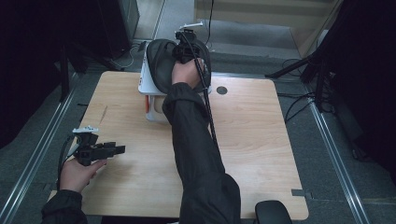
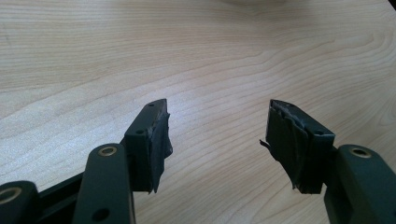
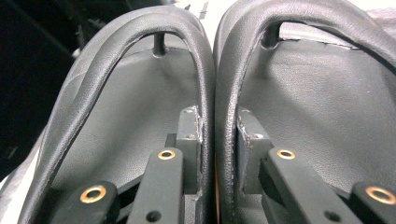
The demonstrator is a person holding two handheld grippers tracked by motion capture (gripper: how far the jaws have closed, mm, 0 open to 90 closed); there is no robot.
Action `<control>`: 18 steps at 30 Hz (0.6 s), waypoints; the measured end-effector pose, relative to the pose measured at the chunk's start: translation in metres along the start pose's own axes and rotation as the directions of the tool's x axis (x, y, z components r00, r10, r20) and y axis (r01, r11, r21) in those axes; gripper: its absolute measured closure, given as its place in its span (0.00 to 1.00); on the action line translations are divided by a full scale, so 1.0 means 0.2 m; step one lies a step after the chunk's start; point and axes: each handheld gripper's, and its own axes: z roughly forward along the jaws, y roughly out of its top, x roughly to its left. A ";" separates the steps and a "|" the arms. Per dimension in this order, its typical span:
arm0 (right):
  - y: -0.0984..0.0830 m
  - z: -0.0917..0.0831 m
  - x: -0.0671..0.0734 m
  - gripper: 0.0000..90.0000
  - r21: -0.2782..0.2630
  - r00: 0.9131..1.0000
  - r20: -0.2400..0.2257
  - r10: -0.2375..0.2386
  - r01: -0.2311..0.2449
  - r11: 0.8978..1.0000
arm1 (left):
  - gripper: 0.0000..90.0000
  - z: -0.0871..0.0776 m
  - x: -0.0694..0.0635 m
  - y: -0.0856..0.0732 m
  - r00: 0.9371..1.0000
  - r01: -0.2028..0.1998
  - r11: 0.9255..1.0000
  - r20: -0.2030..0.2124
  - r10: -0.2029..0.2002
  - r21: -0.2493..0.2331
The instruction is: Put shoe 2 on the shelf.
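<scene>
High view, wooden table (image 1: 261, 140) (grey floor (image 1: 336, 154))

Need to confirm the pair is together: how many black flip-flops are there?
2: the left flip-flop and the right flip-flop lie side by side, the right gripper clamping their adjoining straps, over the white box.
</scene>
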 end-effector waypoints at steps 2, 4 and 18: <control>-0.01 0.01 0.02 0.84 -0.008 1.000 0.019 0.009 -0.008 1.000 | 0.44 0.00 0.00 0.00 1.000 0.001 1.000 0.004 -0.001 0.000; -0.01 0.02 0.02 0.83 -0.017 0.999 0.034 0.009 -0.008 1.000 | 0.44 0.00 0.00 0.00 1.000 0.000 1.000 0.008 0.000 -0.001; -0.03 0.03 0.06 0.68 -0.059 0.999 0.034 0.040 -0.038 0.998 | 0.44 0.02 0.00 0.01 1.000 -0.007 1.000 0.007 0.007 0.008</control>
